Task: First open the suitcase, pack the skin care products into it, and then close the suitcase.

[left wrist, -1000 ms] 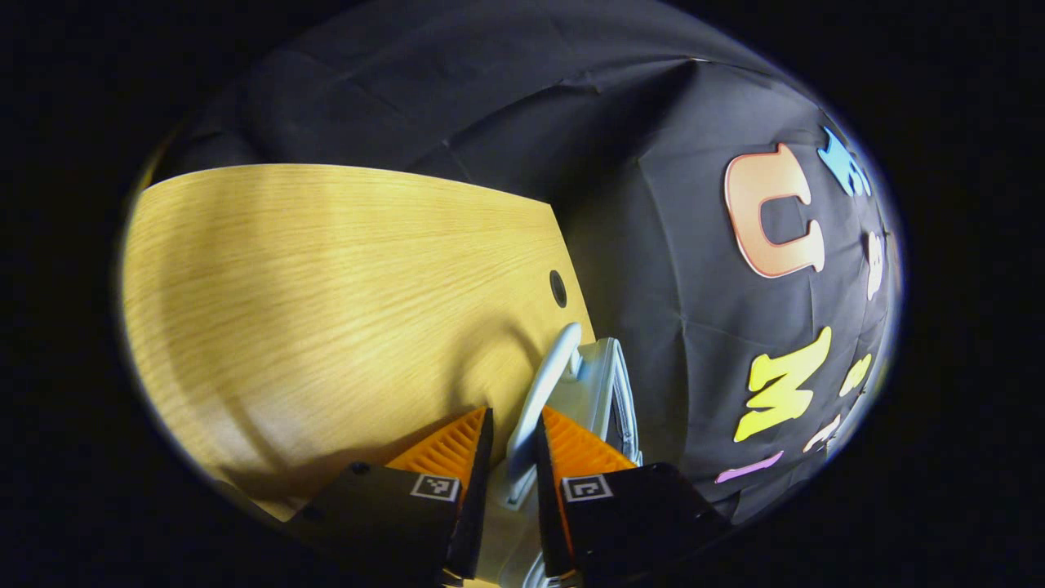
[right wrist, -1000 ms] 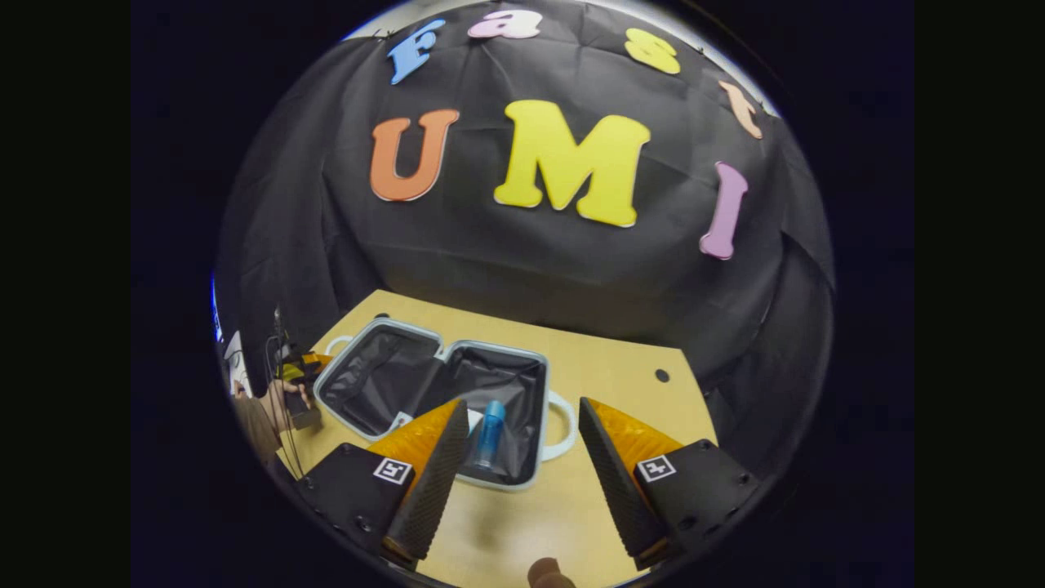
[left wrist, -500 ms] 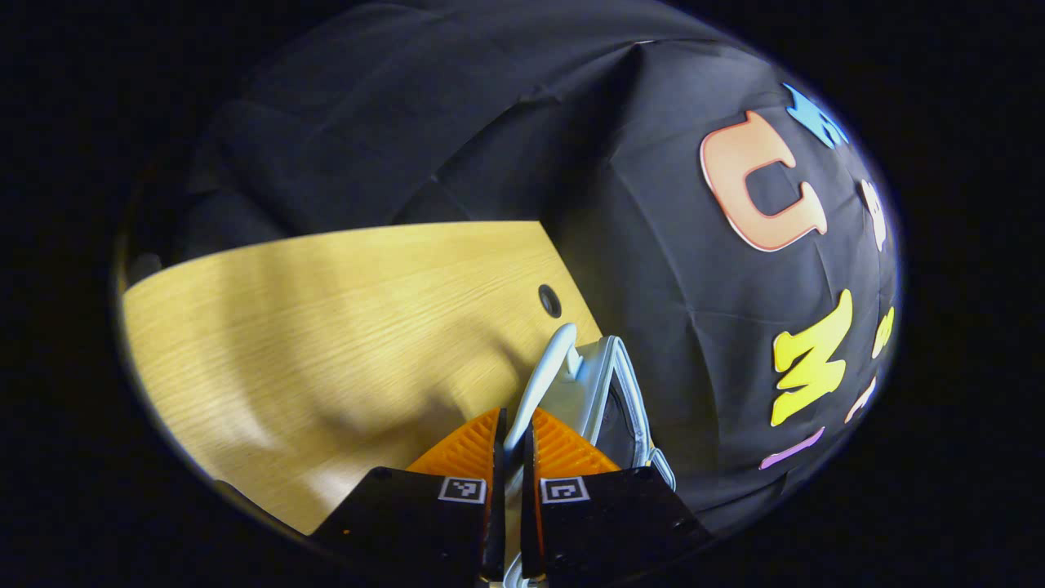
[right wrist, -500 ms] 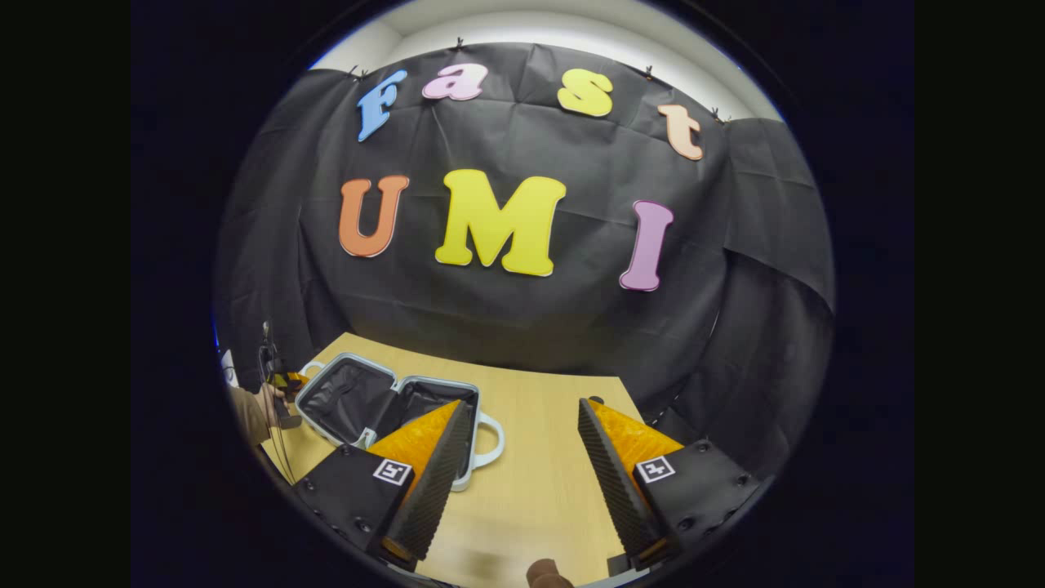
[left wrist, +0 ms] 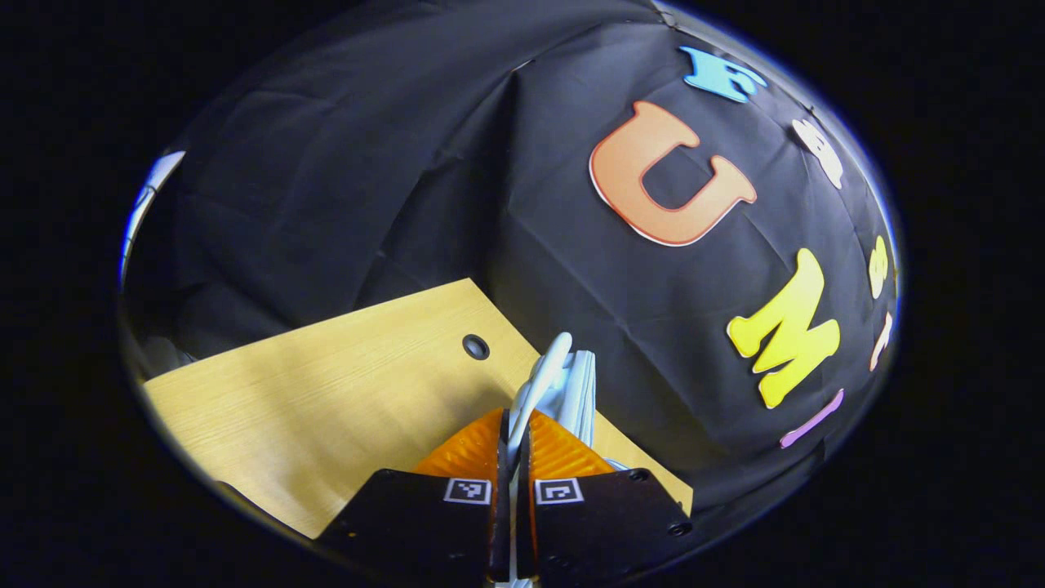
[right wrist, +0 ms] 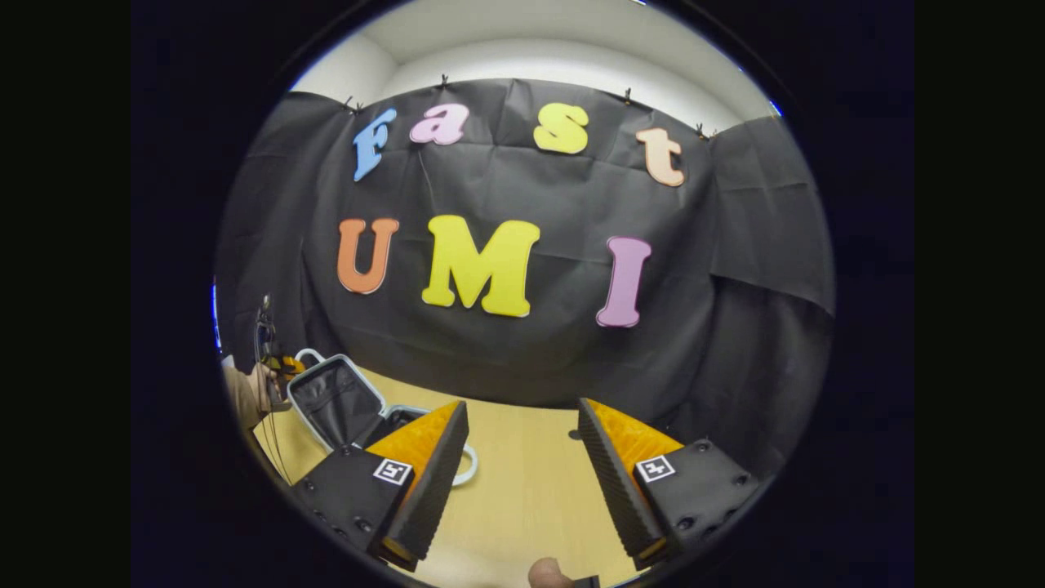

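left tongs (left wrist: 513,445) clenched on suitcase handle (left wrist: 545,371) | right tongs (right wrist: 522,469) released | no legible labels

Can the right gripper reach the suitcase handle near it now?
Probably yes. The right gripper is open above the bare table, and the handle beside its finger has nothing in front.

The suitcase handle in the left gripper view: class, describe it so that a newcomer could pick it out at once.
Start at the wooden table before the black cloth wall. At its far edge, just right of the round hole, stands the pale suitcase lid. The suitcase handle is the smooth curved loop on the lid's left face, pinched between the left gripper fingers.
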